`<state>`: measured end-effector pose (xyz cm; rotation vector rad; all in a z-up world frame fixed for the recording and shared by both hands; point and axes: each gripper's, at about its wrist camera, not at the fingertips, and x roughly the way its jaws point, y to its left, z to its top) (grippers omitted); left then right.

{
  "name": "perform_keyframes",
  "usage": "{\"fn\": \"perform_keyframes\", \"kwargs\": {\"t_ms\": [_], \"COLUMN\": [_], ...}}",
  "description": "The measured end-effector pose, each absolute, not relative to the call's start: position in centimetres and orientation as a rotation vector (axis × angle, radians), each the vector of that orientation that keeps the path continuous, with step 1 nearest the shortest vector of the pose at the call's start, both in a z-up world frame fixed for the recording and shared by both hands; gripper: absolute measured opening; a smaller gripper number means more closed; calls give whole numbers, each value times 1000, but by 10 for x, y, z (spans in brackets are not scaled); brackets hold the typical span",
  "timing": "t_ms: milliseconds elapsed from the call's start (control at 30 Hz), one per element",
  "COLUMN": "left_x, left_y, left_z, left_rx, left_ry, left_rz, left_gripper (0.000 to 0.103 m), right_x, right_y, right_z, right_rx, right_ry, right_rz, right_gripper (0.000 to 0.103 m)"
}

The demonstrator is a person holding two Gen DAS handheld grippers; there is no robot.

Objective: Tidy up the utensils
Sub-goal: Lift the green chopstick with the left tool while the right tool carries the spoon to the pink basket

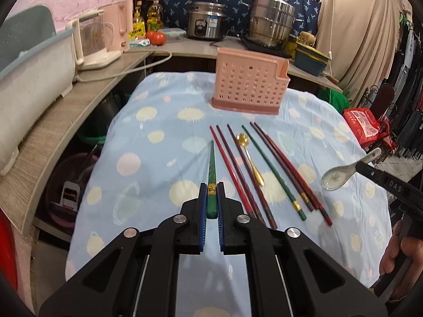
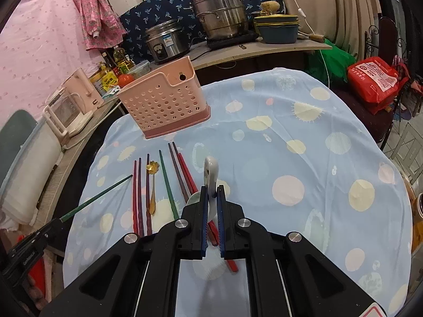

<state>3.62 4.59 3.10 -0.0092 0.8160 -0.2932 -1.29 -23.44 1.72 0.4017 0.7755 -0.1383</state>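
My left gripper (image 1: 211,189) is shut on a green chopstick (image 1: 212,163) and holds it above the cloth; it shows at the left of the right wrist view (image 2: 97,198). My right gripper (image 2: 211,191) is shut on a white ceramic spoon (image 2: 210,174), also seen in the left wrist view (image 1: 341,174). Several red, brown and green chopsticks (image 1: 264,169) and a gold spoon (image 1: 249,155) lie in a row on the table. The pink perforated utensil holder (image 1: 248,83) stands behind them, empty as far as I can see.
The table has a light blue spotted cloth (image 2: 290,158). A wooden counter (image 1: 66,111) runs along the left and back with a kettle (image 1: 92,42), rice cooker (image 1: 206,21) and steel pot (image 1: 272,21). A red bag (image 2: 372,79) sits at the right.
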Motion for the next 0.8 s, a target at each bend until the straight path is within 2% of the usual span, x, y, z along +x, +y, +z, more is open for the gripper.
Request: {"fn": "perform_keyframes", "kwargs": {"t_ms": [400,800], "left_x": [89,159], "left_y": [44,19], "left_z": [113,211], "left_rx": [-1,34], "left_ry": [660,477], "left_rz": [-283,-288], "left_gripper": [7,7], "right_x": [22,111], "right_y": [-237,-254], "right_z": [59,94], "right_rx": [368,338], "right_ry": [719,684], "right_rz": [-109,-90], "right_gripper": [7,7]}}
